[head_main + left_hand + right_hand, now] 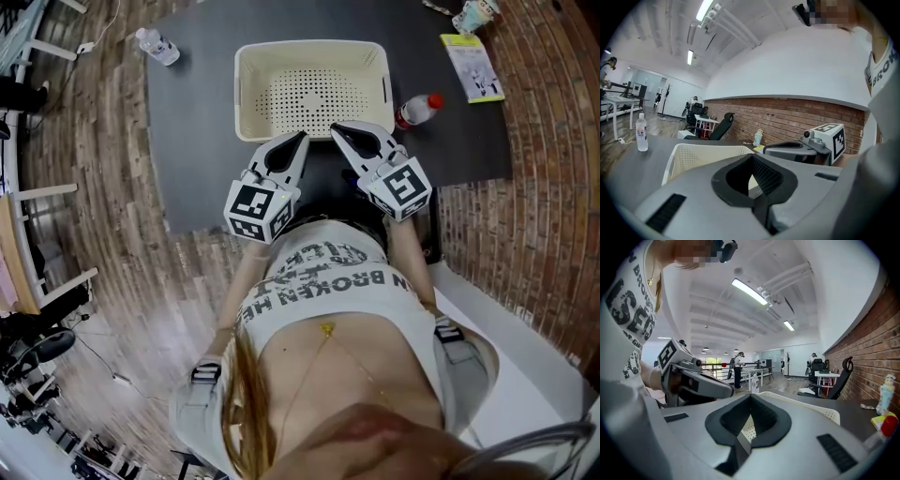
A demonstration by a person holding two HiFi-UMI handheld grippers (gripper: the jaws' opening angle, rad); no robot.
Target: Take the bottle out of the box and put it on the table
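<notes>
Tabletop [197, 141]: dark and matte. It carries the box, two bottles and a booklet.
Box [246, 94]: a cream basket with a perforated floor at the middle of the tabletop, with nothing inside it.
Bottle [413, 113]: clear with a red cap, out of the box and on the tabletop. It sits at 3 o'clock from the box, just beside the right wall. In the right gripper view it shows at the far right edge [882, 427]. Whether it stands or lies cannot be told.
Left tool [300, 139]: held at 6 o'clock from the box, with its tips by the near rim. In the left gripper view its jaws are pressed together at the tips [752, 155] and pinch nothing.
Right tool [335, 129]: close beside the left one, also at 6 o'clock from the box, and it points at the near rim. Its jaws are pressed together [753, 393] with nothing between them.
Marker cubes: one sits on the rear of each tool, nearest the person.
Water bottle [157, 45]: clear with a white cap, at 10 o'clock from the box near the tabletop's far left corner. In the left gripper view it stands upright [642, 132].
Booklet [473, 66]: yellow-green and white, lying flat at 2 o'clock from the box, beyond the red-capped bottle.
Small pale container [475, 14]: at 1 o'clock from the box, just past the booklet.
Surroundings: wood floor [103, 187] to the left of the tabletop, and a brick wall [787, 119].
</notes>
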